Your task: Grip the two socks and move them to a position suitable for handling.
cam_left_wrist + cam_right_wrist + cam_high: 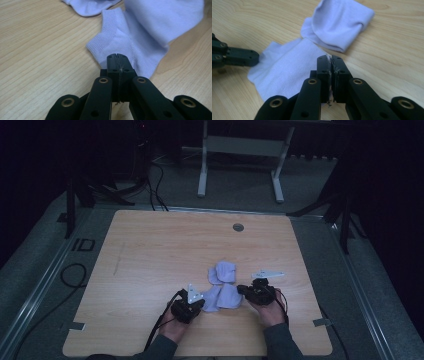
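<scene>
Pinching lilac sock (221,296), both tools

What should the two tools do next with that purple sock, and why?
Probably pull gently apart to stretch the near sock flat. The left tool is shut on its cuff end and the right tool on its opposite edge, while it lies rumpled on the table beside the other sock.

Dim room. Light wooden table (150,250), round grommet (238,227) near far edge. Grey floor (240,190); white desk frame (240,150) beyond; black cables (150,185) trailing left.
</scene>
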A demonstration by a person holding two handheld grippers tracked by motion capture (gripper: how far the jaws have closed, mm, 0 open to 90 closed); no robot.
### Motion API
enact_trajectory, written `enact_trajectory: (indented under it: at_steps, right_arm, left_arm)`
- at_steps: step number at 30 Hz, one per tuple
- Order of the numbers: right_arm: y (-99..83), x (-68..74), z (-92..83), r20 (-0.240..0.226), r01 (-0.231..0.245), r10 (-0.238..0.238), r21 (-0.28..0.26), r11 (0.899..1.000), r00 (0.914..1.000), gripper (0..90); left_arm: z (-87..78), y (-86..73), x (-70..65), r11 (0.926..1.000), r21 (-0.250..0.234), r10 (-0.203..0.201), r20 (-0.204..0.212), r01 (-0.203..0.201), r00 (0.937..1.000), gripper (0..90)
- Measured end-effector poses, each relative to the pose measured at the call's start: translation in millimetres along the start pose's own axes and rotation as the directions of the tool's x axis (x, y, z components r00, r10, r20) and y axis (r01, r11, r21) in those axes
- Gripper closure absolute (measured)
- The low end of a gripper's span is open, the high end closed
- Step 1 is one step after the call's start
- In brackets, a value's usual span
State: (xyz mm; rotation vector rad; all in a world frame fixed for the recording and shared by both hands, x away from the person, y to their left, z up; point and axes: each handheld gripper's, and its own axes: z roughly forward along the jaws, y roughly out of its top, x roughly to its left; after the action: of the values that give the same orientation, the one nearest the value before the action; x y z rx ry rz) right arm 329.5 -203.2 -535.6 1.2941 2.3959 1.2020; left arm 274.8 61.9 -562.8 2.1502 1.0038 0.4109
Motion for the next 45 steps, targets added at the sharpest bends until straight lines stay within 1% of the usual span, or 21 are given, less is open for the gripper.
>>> enact_trajectory:
  at_steps: [3,10,12,13,16,17,19,24,30,31,32,33,36,37,45]
  right_arm:
    - [-5.2,-3.2,-2.2,0.016,-0.007,0.007,0.011,1.000,0.9998,85.7]
    - [-12.0,-8.1,-1.4,0.034,-0.022,0.021,0.035,0.999,0.9992,85.8]
    - [-13.0,-9.3,0.0,0.039,-0.019,0.017,0.044,0.999,0.9991,85.8]
    - [-13.6,-9.7,1.9,0.043,-0.017,0.015,0.052,0.998,0.9990,85.8]
    - [-13.9,-9.5,5.2,0.051,-0.011,0.007,0.064,0.998,0.9987,85.8]
    - [-13.9,-9.5,7.8,0.056,-0.001,-0.002,0.067,0.998,0.9985,85.8]
    - [-13.5,-9.4,9.8,0.057,-0.003,-0.001,0.070,0.998,0.9983,85.8]
    - [-11.9,-8.9,11.7,0.059,0.005,-0.009,0.067,0.998,0.9982,85.8]
    - [-8.6,-6.5,15.8,0.057,0.017,-0.020,0.065,0.998,0.9981,86.0]
    - [-7.3,-5.1,17.5,0.055,0.022,-0.026,0.065,0.998,0.9981,86.0]
    - [-7.3,-5.1,17.5,0.055,0.022,-0.026,0.065,0.998,0.9981,86.0]
    - [-5.9,-3.3,19.6,0.059,0.035,-0.039,0.064,0.997,0.9975,86.0]
    - [-5.3,-1.6,20.8,0.061,0.037,-0.041,0.067,0.997,0.9973,85.9]
    - [-4.9,-0.9,21.9,0.062,0.048,-0.052,0.068,0.997,0.9967,85.5]
    - [-4.9,-1.2,22.6,0.059,0.045,-0.049,0.067,0.997,0.9971,85.2]
  left_arm:
    - [-1.1,-0.9,2.3,1.0000,0.001,-0.008,-0.006,0.008,0.9999,89.6]
    - [-6.0,-4.8,8.8,0.9996,0.005,-0.028,-0.020,0.028,0.9994,89.6]
    - [-7.9,-6.8,10.3,0.9991,0.003,-0.041,-0.024,0.041,0.9989,89.5]
    - [-9.8,-8.2,11.5,0.9985,0.005,-0.055,-0.023,0.055,0.9982,89.5]
    - [-11.6,-9.1,11.6,0.9984,0.011,-0.055,-0.027,0.055,0.9981,89.4]
    - [-12.3,-9.5,11.5,0.9984,0.014,-0.054,-0.029,0.055,0.9981,89.4]
    - [-14.4,-10.4,12.4,0.9981,0.022,-0.057,-0.030,0.058,0.9979,89.3]
    - [-15.7,-11.3,12.7,0.9978,0.024,-0.061,-0.035,0.062,0.9975,89.1]
    - [-17.6,-12.2,13.8,0.9978,0.031,-0.057,-0.052,0.059,0.9970,88.9]
    - [-18.3,-12.6,15.5,0.9972,0.032,-0.066,-0.059,0.068,0.9961,88.8]
    - [-18.3,-12.6,15.5,0.9972,0.032,-0.066,-0.059,0.068,0.9961,88.6]
    - [-18.7,-12.9,16.6,0.9968,0.031,-0.071,-0.061,0.073,0.9956,88.5]
    - [-19.3,-12.9,17.9,0.9966,0.034,-0.073,-0.071,0.076,0.9948,88.2]
    - [-19.3,-12.9,17.4,0.9967,0.033,-0.072,-0.077,0.074,0.9945,87.4]
    - [-19.9,-13.1,18.1,0.9964,0.036,-0.074,-0.082,0.078,0.9939,85.5]
